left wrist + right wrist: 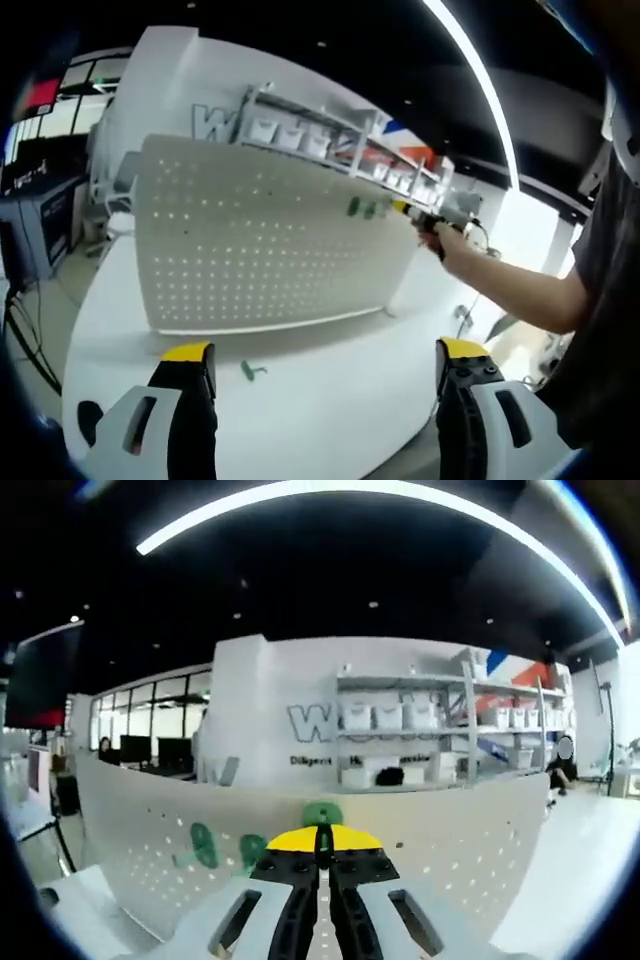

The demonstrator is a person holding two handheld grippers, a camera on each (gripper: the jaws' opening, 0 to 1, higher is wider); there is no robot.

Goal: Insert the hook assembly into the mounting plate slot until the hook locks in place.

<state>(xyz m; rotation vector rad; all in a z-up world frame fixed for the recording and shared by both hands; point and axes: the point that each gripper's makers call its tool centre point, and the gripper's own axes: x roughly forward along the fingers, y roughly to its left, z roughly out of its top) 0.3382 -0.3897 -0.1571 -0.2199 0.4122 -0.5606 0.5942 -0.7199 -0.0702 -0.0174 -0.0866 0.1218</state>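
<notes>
Left gripper [325,375]: fingers spread, empty, above the near edge of the worktop [330,400]. A spare green hook [251,371] lies just beyond.

Right gripper [322,852]: fingers clenched on a green hook [322,814] at the top edge of the perforated mounting plate [480,840]. Keep the hook square to its slot; press until it seats.

Far wall lettering reads "W…"; the rest is illegible.

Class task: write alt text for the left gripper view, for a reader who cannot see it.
An upright white pegboard stands on a white table, with green hooks near its upper right, where a person's hand holds the right gripper. The left gripper is open in the foreground; another green hook lies on the table between its jaws.
</notes>
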